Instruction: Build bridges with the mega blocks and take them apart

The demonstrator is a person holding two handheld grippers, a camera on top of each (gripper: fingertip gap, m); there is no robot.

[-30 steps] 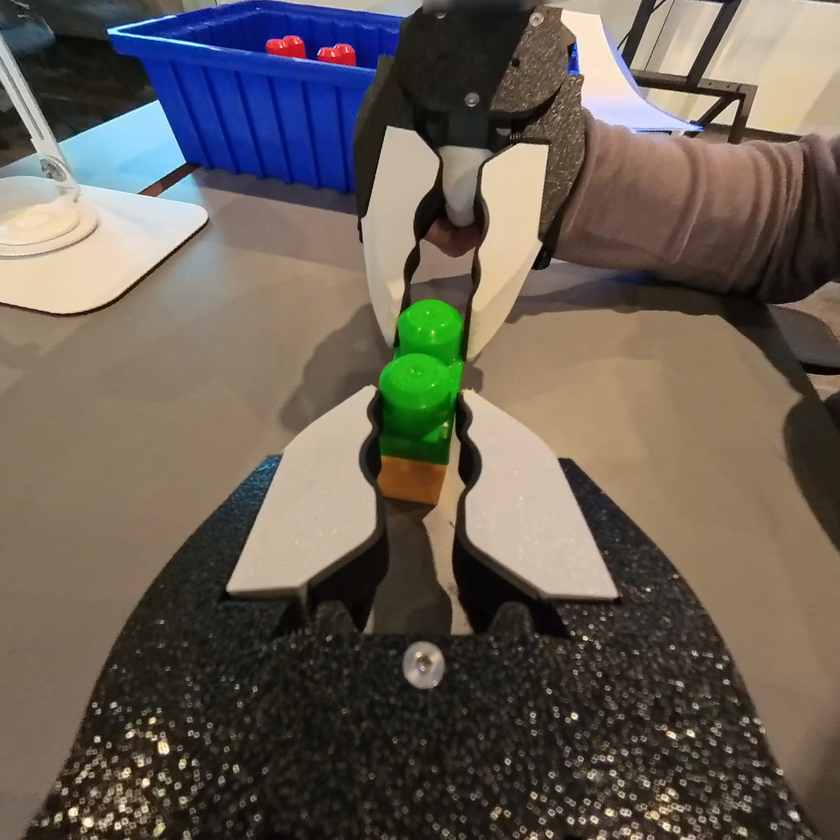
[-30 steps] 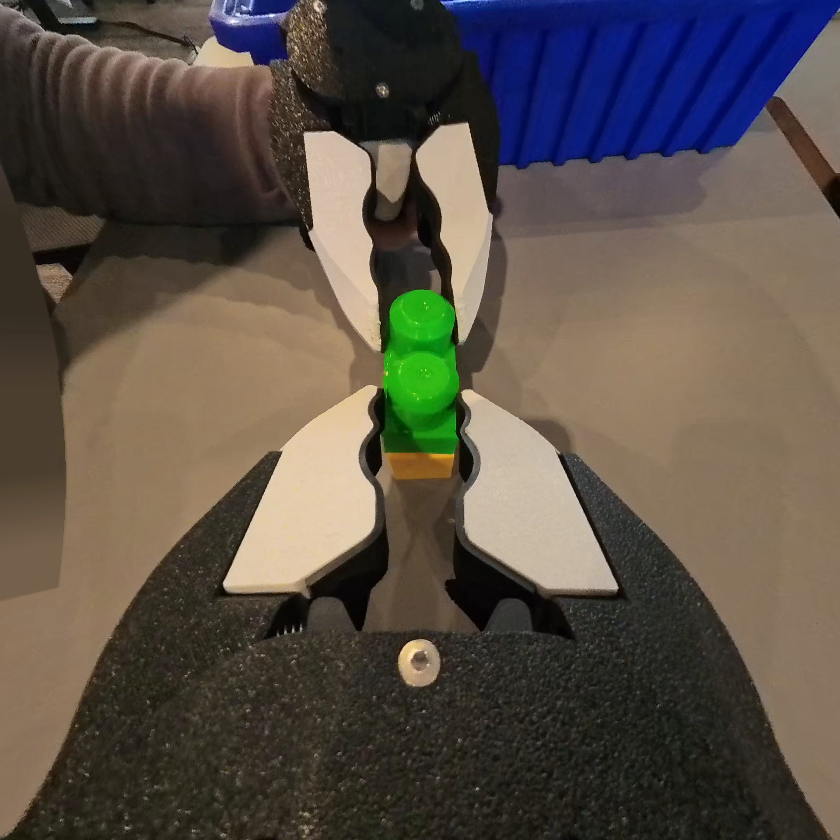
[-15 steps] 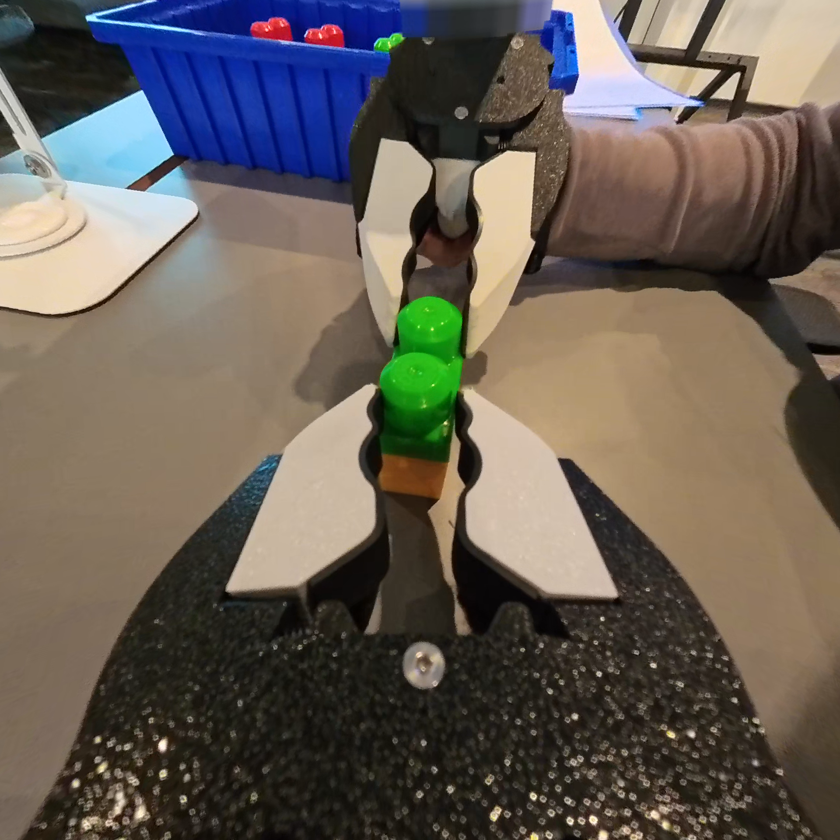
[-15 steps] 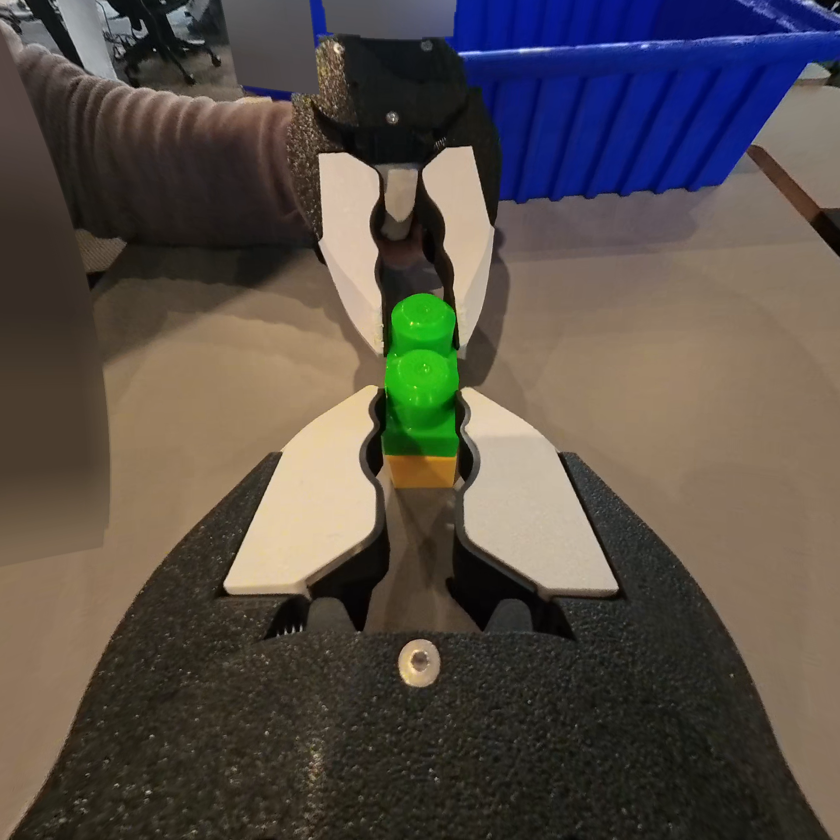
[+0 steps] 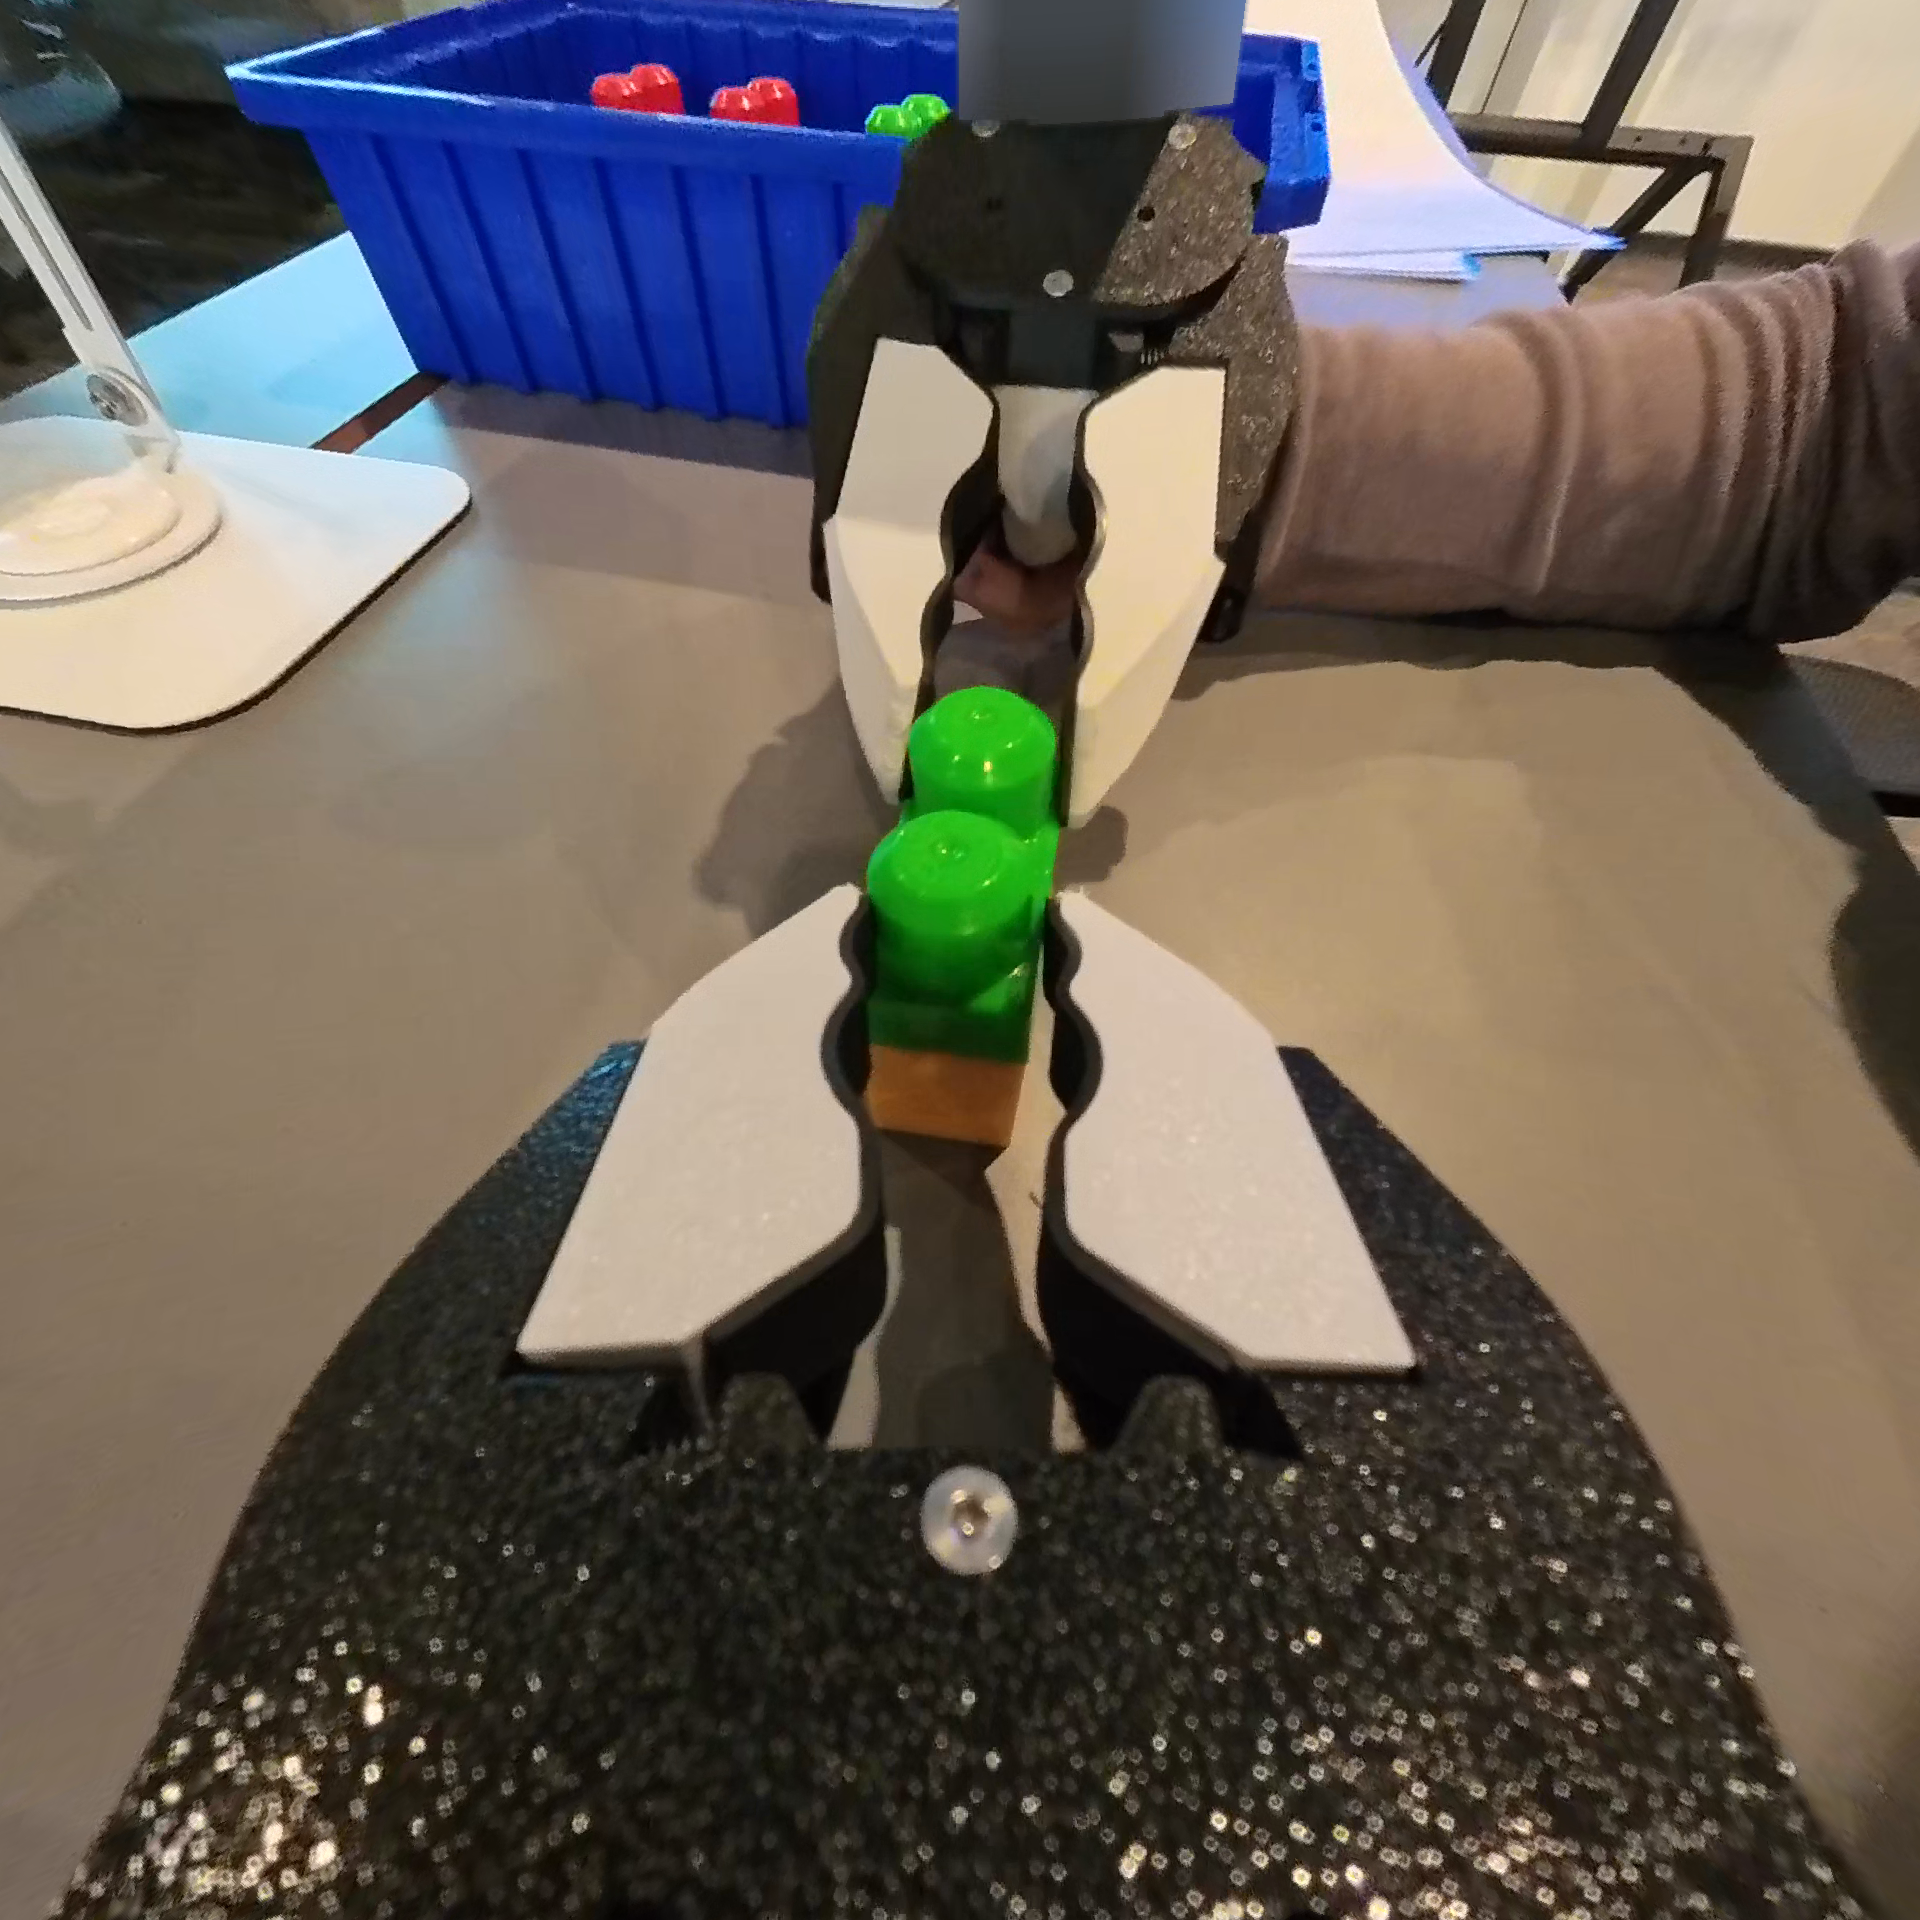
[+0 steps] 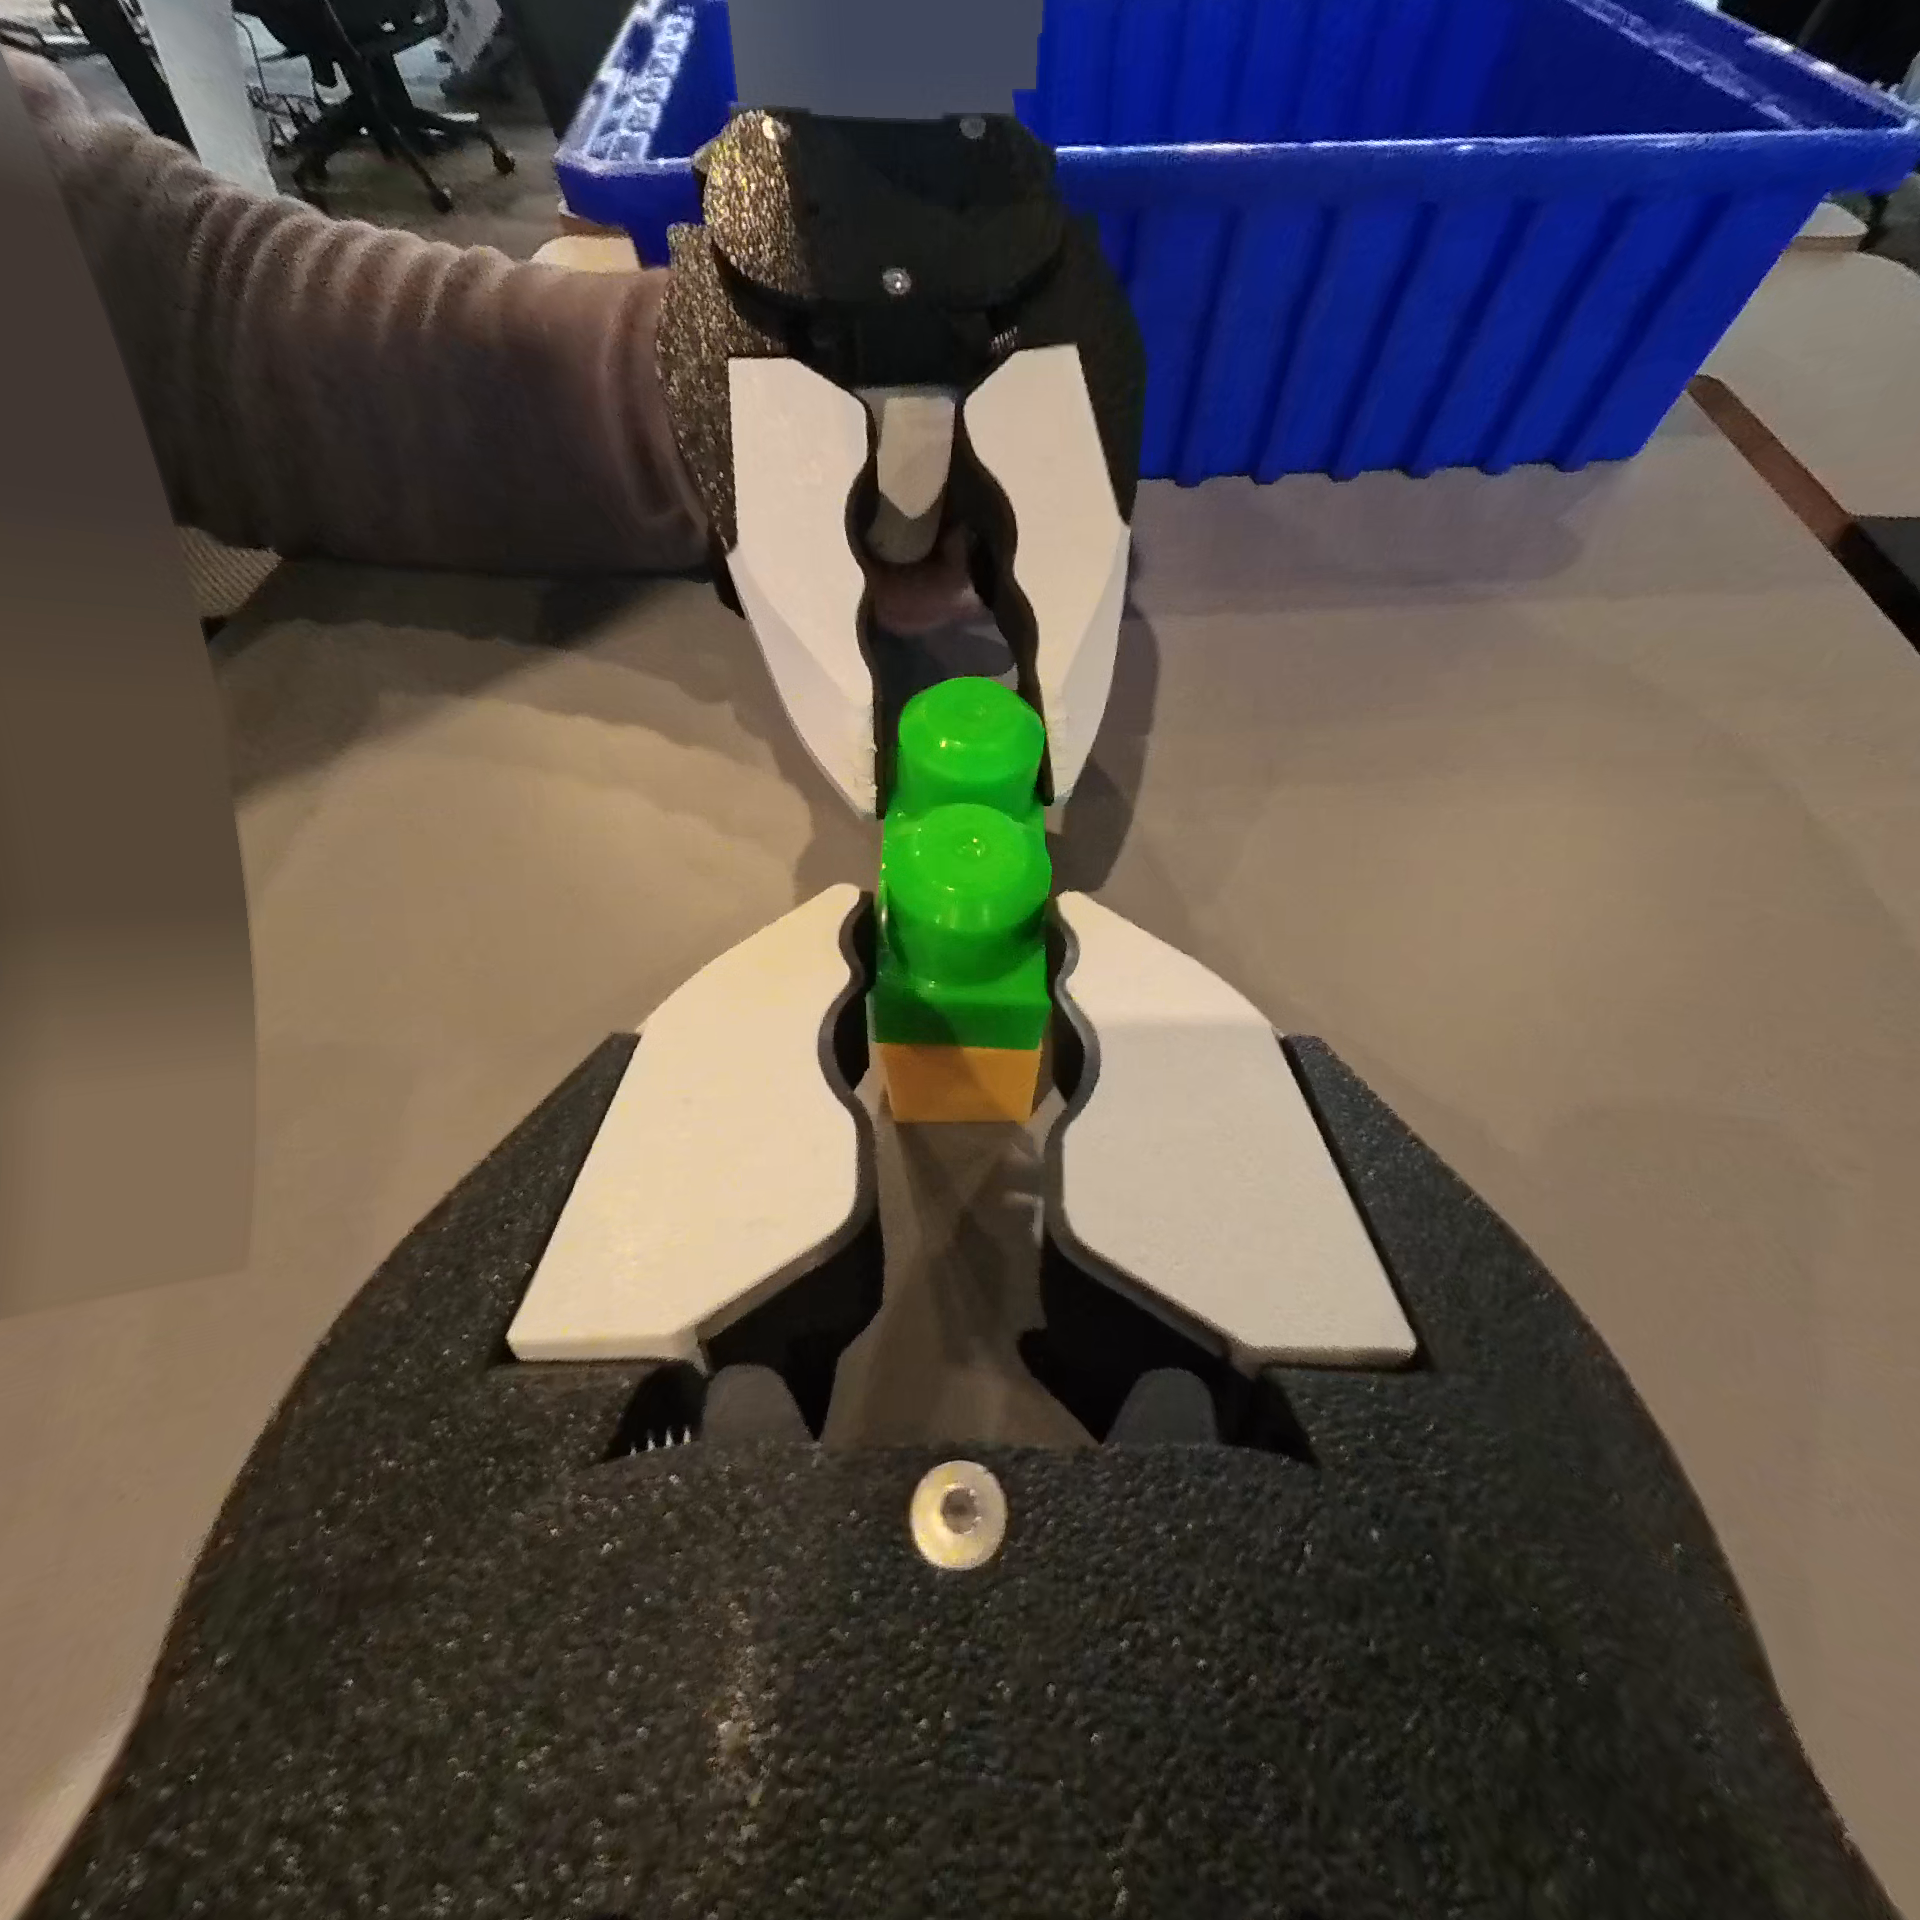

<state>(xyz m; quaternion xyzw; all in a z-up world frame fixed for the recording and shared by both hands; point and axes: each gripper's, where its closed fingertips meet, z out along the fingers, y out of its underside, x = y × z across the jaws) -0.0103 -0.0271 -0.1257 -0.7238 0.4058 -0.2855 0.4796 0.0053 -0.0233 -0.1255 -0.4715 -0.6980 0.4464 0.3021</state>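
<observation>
A green two-stud mega block (image 5: pixel 951 935) sits on top of a yellow block (image 5: pixel 940 1096). My left gripper (image 5: pixel 951 920) is shut on the near end of the green block. My right gripper (image 5: pixel 987 795) faces it and is shut on the far end. In the right wrist view the same green block (image 6: pixel 961 935) and yellow block (image 6: pixel 961 1086) sit between my right gripper's (image 6: pixel 961 920) fingers, with my left gripper (image 6: pixel 966 784) opposite. The stack is held over the grey table (image 5: pixel 416 883).
A blue bin (image 5: pixel 623 249) stands at the back of the table, with red blocks (image 5: pixel 686 94) and a green one (image 5: pixel 904 114) inside; it also shows in the right wrist view (image 6: pixel 1455 312). A white stand base (image 5: pixel 208 582) lies at the left. Grey sleeves (image 5: pixel 1558 447) reach in. My left and right fingertips are right by each other.
Both grippers keep their hold on the block stack. The views have risen a little, so more of the bin's inside shows.
</observation>
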